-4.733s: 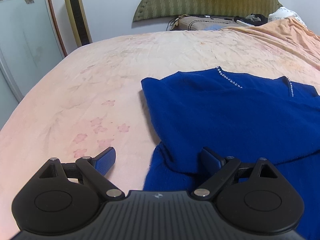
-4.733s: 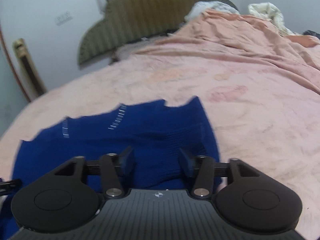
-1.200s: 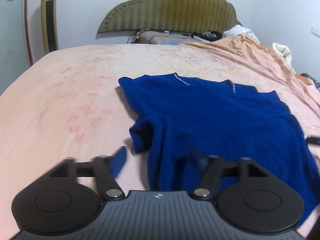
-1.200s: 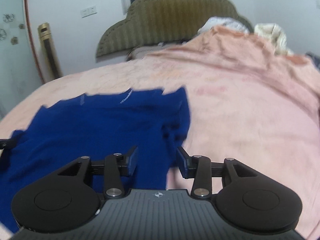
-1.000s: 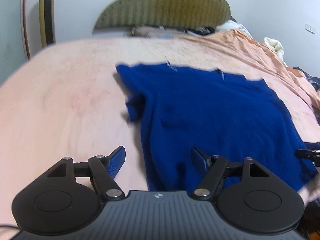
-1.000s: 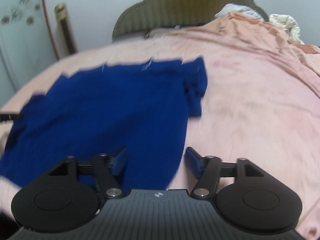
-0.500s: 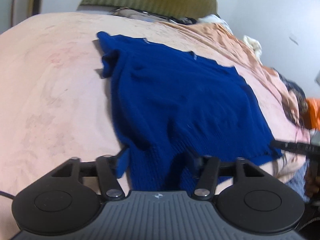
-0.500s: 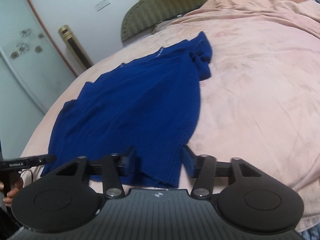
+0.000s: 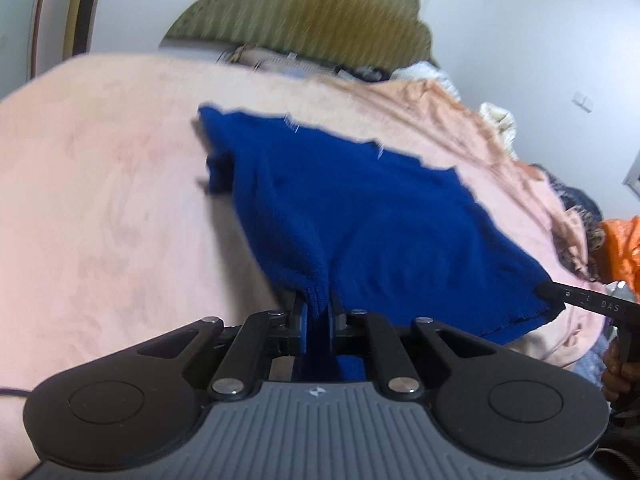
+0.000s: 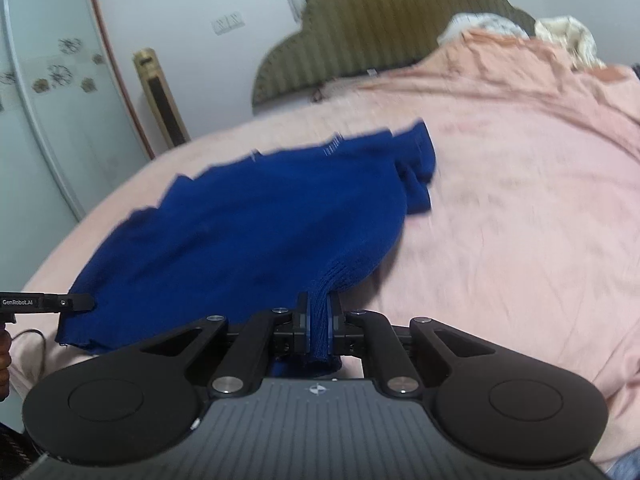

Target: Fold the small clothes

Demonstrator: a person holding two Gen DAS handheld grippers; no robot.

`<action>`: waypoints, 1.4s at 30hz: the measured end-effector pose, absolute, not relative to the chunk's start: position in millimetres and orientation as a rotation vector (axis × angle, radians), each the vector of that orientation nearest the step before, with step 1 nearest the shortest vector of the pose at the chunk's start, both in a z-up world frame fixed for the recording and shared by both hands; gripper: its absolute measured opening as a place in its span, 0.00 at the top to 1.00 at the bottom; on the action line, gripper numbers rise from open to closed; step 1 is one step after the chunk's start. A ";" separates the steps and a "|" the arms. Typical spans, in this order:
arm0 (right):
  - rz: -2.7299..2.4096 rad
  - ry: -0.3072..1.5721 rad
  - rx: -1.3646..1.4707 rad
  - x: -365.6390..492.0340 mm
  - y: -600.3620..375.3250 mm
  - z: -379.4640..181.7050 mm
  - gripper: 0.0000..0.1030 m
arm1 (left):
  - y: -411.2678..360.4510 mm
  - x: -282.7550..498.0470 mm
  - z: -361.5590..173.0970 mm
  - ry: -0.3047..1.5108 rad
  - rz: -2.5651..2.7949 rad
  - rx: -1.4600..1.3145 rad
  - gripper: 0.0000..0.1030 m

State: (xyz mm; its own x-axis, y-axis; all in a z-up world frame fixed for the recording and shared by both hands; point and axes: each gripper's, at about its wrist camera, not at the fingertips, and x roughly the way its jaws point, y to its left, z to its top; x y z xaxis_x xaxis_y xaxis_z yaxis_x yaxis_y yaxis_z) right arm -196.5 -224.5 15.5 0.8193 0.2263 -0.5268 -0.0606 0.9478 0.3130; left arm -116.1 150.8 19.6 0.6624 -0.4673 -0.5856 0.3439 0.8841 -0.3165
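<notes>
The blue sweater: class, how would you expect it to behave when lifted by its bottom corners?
Probably floppy: the blue sweater bunches into ridges where the left gripper and right gripper pinch it. Likely to sag between them, as the hem droops. Its knit looks grippy, so slipping seems unlikely.

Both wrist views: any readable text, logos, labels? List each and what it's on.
"GenRobot.AI": on the left gripper finger at the right wrist view's left edge.
"DAS": partial print on the right gripper finger at the left wrist view's right edge.
Wall plate: marks too blurred to read.
Small emblem on each gripper body: a logo, no letters.
</notes>
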 end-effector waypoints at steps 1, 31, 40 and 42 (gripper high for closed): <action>0.168 0.580 0.299 -199.2 -227.2 21.9 0.90 | 153.6 -119.7 26.9 0.696 -0.473 -0.181 0.91; 0.367 0.475 0.826 -166.3 -296.0 43.2 0.88 | 153.0 -70.2 72.5 0.629 -0.451 -0.273 0.91; 0.286 0.440 0.817 -114.3 -294.1 42.8 0.89 | 123.6 -16.1 87.1 0.590 -0.372 -0.241 0.91; 0.263 0.426 0.805 -104.1 -296.7 45.6 0.89 | 118.1 0.5 89.9 0.587 -0.349 -0.233 0.91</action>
State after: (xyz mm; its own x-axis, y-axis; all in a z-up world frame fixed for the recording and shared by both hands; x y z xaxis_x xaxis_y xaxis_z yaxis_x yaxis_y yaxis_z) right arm -104.1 -296.7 45.6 0.8839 0.3844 -0.2664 -0.0665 0.6672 0.7419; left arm 0.5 118.1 89.9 0.7767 -0.3848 -0.4986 0.2540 0.9158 -0.3110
